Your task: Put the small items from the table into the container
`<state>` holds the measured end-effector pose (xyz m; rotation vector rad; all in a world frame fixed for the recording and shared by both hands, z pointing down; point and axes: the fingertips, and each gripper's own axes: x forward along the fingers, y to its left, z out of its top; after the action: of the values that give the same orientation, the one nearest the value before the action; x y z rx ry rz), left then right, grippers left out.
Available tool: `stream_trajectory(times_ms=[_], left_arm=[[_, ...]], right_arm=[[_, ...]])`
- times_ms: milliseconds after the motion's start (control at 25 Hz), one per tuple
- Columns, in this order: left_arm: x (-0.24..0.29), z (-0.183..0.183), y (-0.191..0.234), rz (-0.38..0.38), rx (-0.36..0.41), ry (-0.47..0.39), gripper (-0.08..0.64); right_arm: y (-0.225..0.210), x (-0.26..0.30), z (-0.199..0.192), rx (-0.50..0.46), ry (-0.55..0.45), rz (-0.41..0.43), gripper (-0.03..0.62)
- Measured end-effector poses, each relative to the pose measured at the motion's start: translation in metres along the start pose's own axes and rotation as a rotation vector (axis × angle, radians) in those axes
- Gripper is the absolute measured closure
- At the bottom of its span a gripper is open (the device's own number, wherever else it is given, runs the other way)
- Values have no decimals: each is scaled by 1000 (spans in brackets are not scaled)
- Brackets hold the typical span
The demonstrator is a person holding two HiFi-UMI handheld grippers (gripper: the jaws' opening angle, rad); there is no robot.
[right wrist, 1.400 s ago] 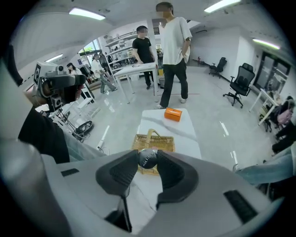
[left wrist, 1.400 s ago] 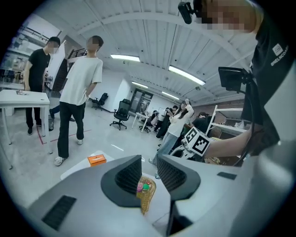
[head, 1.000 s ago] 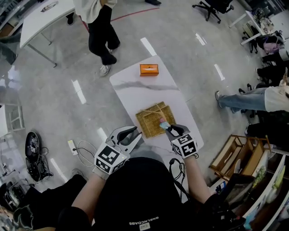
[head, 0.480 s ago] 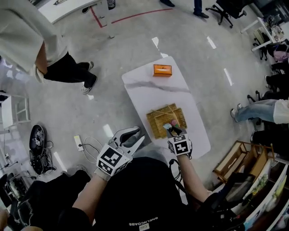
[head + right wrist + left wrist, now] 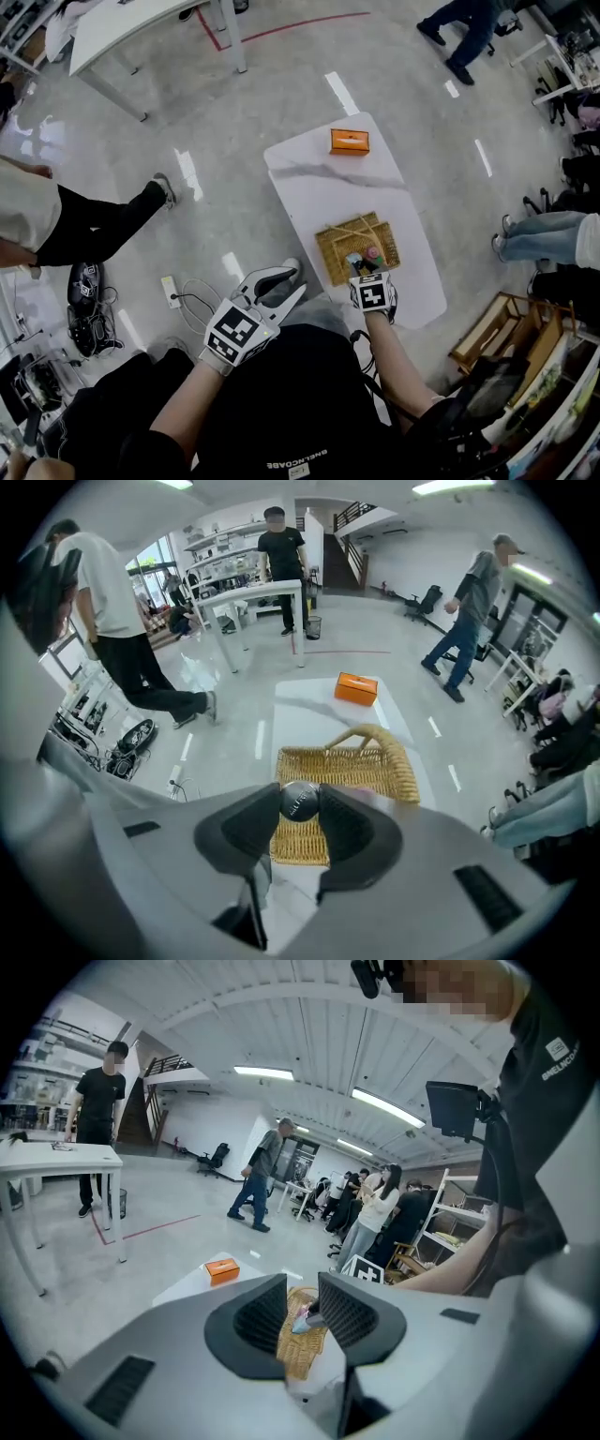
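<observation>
A woven wicker basket (image 5: 339, 251) with a handle stands on the near half of the white table (image 5: 319, 187). My right gripper (image 5: 362, 269) hangs just over the basket's near edge, pointing steeply down. It is shut on a small item with a dark round end (image 5: 300, 802), seen end-on over the basket (image 5: 366, 766). A pink thing (image 5: 373, 253) shows in the basket beside the jaws. My left gripper (image 5: 295, 278) is off the table's near left corner, open and holding nothing. Between its jaws I see the basket (image 5: 298, 1342) and the held item (image 5: 302, 1318).
An orange box (image 5: 349, 141) lies at the table's far end. People stand and walk around on the grey floor. Another white table (image 5: 122, 28) is at the far left. A wooden crate (image 5: 487, 328) and shelving lie to the right. Cables (image 5: 183, 300) lie on the floor at left.
My right gripper has sunk with the item from above the basket to close over its near edge. The left gripper stays open at the table's corner. People nearby have walked on.
</observation>
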<state>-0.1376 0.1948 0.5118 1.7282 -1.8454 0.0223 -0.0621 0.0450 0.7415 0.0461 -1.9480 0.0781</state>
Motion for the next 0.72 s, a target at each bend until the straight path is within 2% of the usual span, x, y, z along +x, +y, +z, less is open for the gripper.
stream_trajectory(times_ms=[320,720], left_arm=[[-2,0,3,5,5,15,473],[4,-1,9,8,-2,27,473]], right_arm=[[1,20,-10,25,40,11,456],[1,32,-4,23,33,3,454]])
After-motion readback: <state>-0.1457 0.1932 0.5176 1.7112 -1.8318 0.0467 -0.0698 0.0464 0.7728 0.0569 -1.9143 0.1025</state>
